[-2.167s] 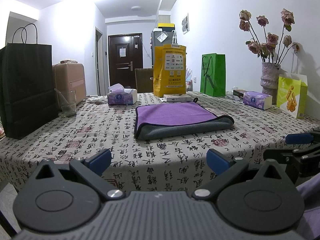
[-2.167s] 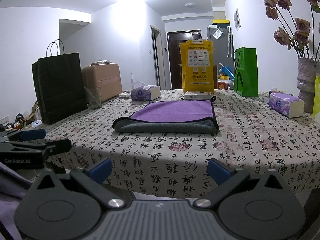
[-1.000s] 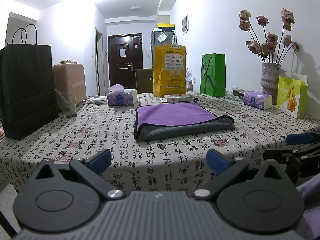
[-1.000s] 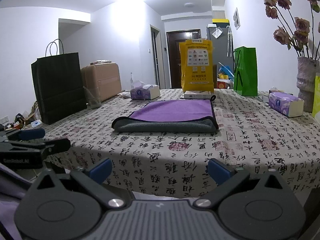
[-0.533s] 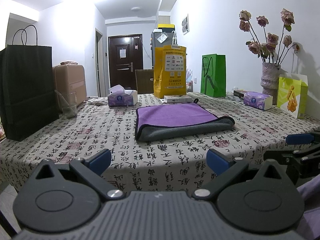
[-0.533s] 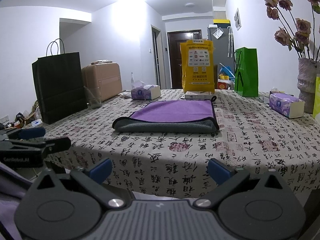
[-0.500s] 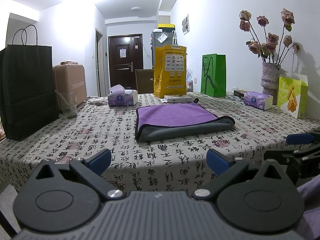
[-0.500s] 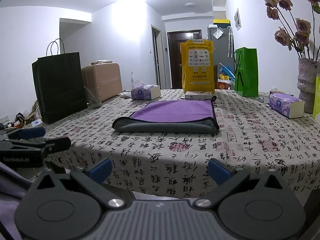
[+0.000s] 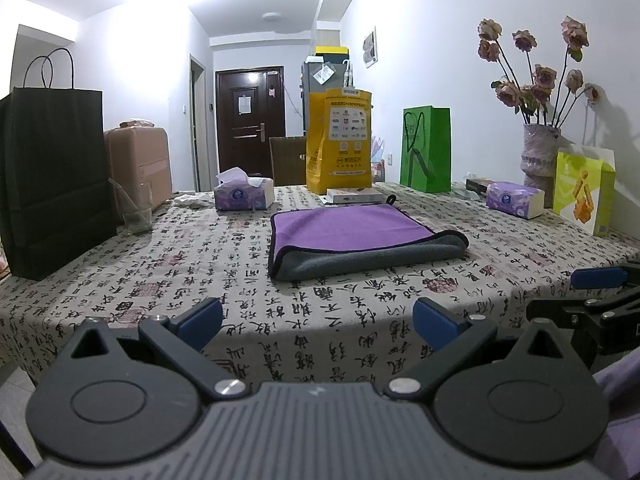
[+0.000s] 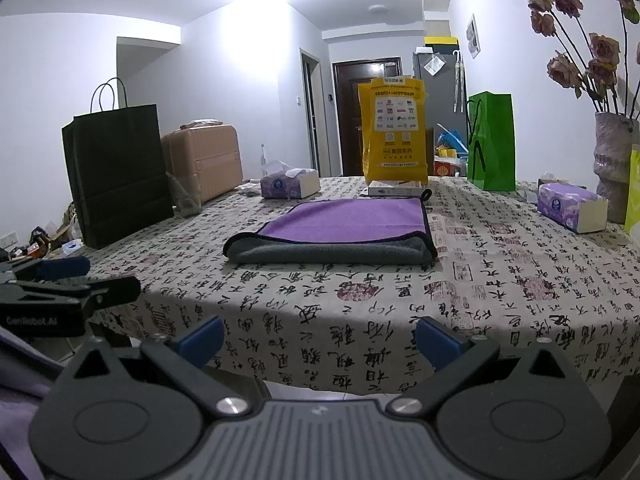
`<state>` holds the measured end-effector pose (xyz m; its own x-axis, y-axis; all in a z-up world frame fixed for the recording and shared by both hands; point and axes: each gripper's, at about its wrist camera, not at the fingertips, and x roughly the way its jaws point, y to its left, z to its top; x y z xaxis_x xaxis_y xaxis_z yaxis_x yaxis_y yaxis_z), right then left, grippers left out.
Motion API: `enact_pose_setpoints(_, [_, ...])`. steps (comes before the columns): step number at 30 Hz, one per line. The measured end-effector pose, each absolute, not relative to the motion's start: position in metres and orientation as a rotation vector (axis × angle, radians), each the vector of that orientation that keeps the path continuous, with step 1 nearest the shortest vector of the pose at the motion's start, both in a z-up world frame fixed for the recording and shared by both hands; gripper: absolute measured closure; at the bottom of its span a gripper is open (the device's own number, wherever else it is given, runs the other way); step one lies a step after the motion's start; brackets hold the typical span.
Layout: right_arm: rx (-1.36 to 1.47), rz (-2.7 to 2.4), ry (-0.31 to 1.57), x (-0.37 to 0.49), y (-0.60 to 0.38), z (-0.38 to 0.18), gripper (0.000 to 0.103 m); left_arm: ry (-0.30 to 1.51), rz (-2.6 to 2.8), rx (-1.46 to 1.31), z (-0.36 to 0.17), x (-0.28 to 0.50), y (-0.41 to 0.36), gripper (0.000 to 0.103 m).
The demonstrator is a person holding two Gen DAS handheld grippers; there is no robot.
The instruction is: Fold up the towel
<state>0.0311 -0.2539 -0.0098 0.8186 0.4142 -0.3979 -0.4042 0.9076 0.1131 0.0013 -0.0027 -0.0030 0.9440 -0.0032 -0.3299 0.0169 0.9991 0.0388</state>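
Jaws of both grippers gape empty before the folded towel (image 9: 352,236); left gripper (image 10: 60,292) reads "GenRobot.AI".

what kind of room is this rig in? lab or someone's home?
Most likely a home, a dining area near the entrance. A table under a printed cloth holds a folded towel, tissue boxes and a vase of flowers, with a suitcase and front door behind.

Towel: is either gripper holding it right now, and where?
No. Both the left gripper and right gripper are open and empty; the towel lies untouched on the table.
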Motion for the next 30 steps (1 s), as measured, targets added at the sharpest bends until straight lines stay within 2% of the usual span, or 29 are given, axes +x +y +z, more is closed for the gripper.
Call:
enact_pose_setpoints(15, [0.051, 0.408, 0.410, 0.052, -0.258, -0.017, 0.000, 0.378, 0.020, 0.041, -0.009, 0.039, 0.002, 0.000])
enact_pose_setpoints(30, [0.050, 0.337, 0.436, 0.123, -0.265, -0.023, 0.000, 0.447, 0.039, 0.011, -0.016, 0.109, 0.012, 0.000])
